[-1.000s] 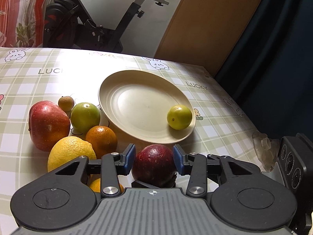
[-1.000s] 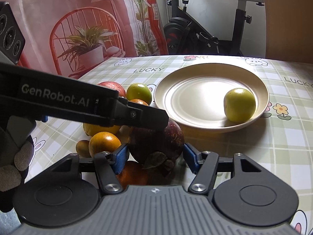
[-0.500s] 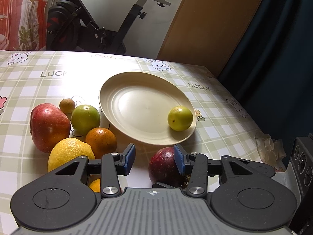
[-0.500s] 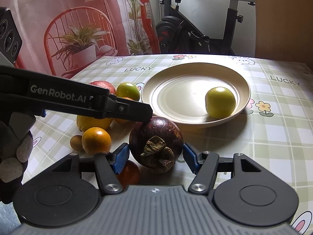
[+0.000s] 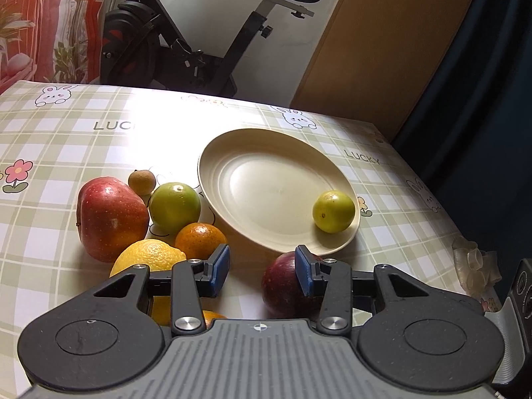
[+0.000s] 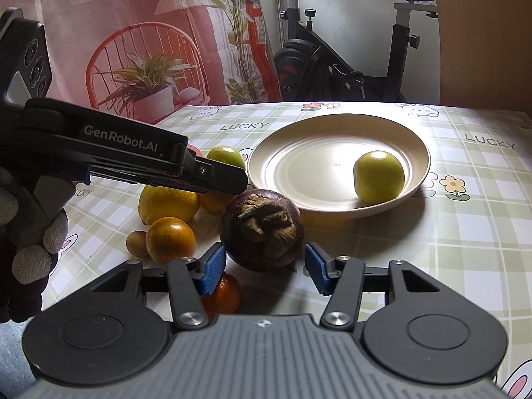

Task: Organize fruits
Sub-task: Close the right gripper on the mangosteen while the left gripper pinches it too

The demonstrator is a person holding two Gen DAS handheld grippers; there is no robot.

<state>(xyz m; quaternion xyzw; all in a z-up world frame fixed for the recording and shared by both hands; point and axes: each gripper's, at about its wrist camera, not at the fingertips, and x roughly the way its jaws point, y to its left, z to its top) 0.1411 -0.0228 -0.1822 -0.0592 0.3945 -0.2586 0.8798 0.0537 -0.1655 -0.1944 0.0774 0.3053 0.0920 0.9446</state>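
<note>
While my left gripper (image 5: 262, 269) hangs low over the checked tablecloth (image 5: 83, 153), its blue pads stand apart with nothing between them. A dark red mangosteen (image 5: 282, 286) sits on the cloth just behind the right-hand pad, near the front rim of the cream plate (image 5: 266, 179). One yellow-green round fruit (image 5: 333, 211) lies on the plate's right side. Left of the plate cluster a red apple (image 5: 111, 217), a green citrus (image 5: 174, 206), a small brown fruit (image 5: 142, 182), an orange tangerine (image 5: 200, 241) and a yellow lemon (image 5: 148, 257), the lemon partly hidden by my gripper's arm. An exercise bike (image 5: 186, 43) stands beyond the table.

From my right wrist, the right gripper (image 6: 266, 266) is likewise spread wide and empty, its pads flanking open cloth just short of the mangosteen (image 6: 261, 232), which sits upright with its dried brown calyx on top, touching neither pad. Behind it lies the plate (image 6: 299, 173) with the yellow-green fruit (image 6: 379, 176) on its right half. My left gripper (image 6: 216, 179) reaches in from the left, its tip just above and beside the mangosteen, held by my gloved hand (image 6: 30, 232). Beneath it sit the lemon (image 6: 168, 204), a tangerine (image 6: 170, 239) and a small brown fruit (image 6: 136, 243); another orange fruit (image 6: 224, 294) peeks out under my left pad. A green citrus (image 6: 226, 156) shows past the tool, and a red printed curtain (image 6: 133, 33) fills the background.
</note>
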